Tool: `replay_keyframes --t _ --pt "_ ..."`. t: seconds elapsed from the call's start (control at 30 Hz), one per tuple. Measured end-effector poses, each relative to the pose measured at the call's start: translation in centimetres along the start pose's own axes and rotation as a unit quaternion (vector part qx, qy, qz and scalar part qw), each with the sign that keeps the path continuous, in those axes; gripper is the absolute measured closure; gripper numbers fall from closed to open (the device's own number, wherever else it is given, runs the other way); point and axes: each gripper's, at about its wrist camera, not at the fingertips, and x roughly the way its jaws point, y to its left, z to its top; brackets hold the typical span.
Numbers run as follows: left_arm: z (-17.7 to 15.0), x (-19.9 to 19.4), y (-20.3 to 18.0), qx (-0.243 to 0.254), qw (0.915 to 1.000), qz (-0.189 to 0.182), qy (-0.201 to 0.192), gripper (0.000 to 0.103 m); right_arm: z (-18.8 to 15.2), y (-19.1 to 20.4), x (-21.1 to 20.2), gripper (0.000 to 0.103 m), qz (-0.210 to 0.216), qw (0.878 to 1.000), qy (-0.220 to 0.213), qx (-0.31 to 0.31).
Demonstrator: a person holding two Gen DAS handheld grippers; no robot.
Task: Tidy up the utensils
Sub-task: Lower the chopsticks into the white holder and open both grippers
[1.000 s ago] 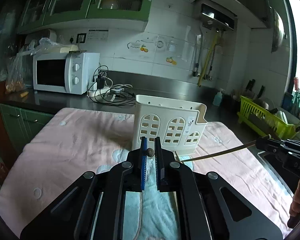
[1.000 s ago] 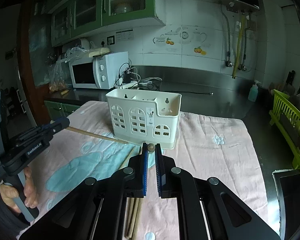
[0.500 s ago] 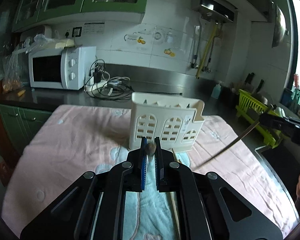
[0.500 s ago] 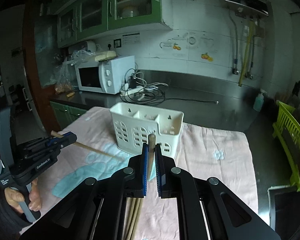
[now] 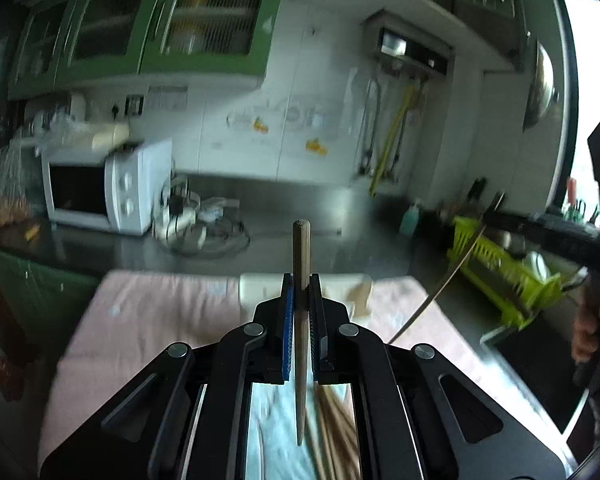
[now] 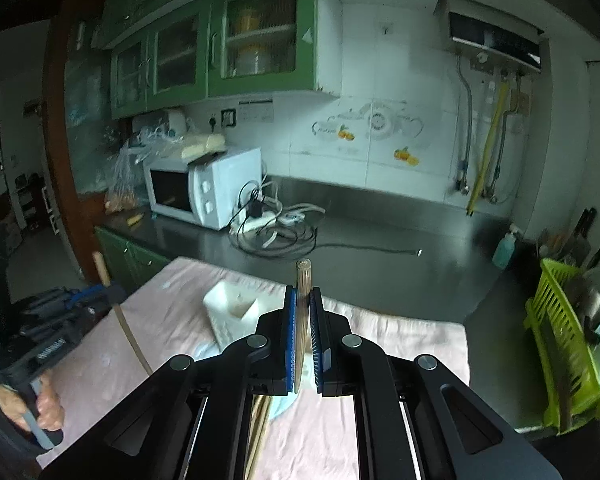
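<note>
My left gripper (image 5: 301,286) is shut on a wooden chopstick (image 5: 301,264) that stands upright between its pads, thick end up. My right gripper (image 6: 302,300) is shut on a second wooden chopstick (image 6: 302,284), also upright. Both are raised above the pink cloth. The white slotted utensil holder (image 6: 230,312) stands on the cloth ahead and below; in the left wrist view only its rim (image 5: 260,282) shows behind the fingers. Several loose chopsticks (image 5: 334,420) lie on the cloth below the left gripper. The other gripper shows at each view's edge, holding its chopstick.
A pink cloth (image 6: 400,340) with a pale blue patch covers the counter. A white microwave (image 6: 204,188) and tangled cables (image 6: 276,228) stand behind. A lime dish rack (image 6: 568,340) is at the right, a soap bottle (image 6: 504,248) beside it.
Both grippers have lifted and tipped their chopsticks from lying flat to upright. The holder has dropped lower in both views as the grippers rose.
</note>
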Motion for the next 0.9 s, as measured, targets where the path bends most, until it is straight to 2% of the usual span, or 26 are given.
replay_keyframes --t 0.2,0.37,0.47,0.6,0.9 --pt "6.0 -0.5 -1.2 0.010 0.9966 0.005 -0.082 0.097 2.7 -1.0 1.0 0.096 -0.011 0.999 -0.029 0.008" --pt "9.0 2.0 -1.0 0.006 0.9922 0.014 -0.123 0.097 3.7 -1.1 4.0 0.096 -0.016 1.000 -0.026 0.005" --pt "9.7 4.3 -0.4 0.001 0.9917 0.024 -0.126 0.097 3.7 -1.1 5.9 0.096 -0.015 1.000 -0.025 0.005" --pt "9.9 7.8 1.2 -0.017 0.9933 0.028 -0.111 0.097 3.3 -1.0 8.2 0.096 -0.010 1.000 -0.015 0.002" --pt "5.7 12.5 2.8 -0.019 0.9979 0.046 -0.041 0.097 0.6 -0.6 11.4 0.096 0.003 1.000 0.016 0.001"
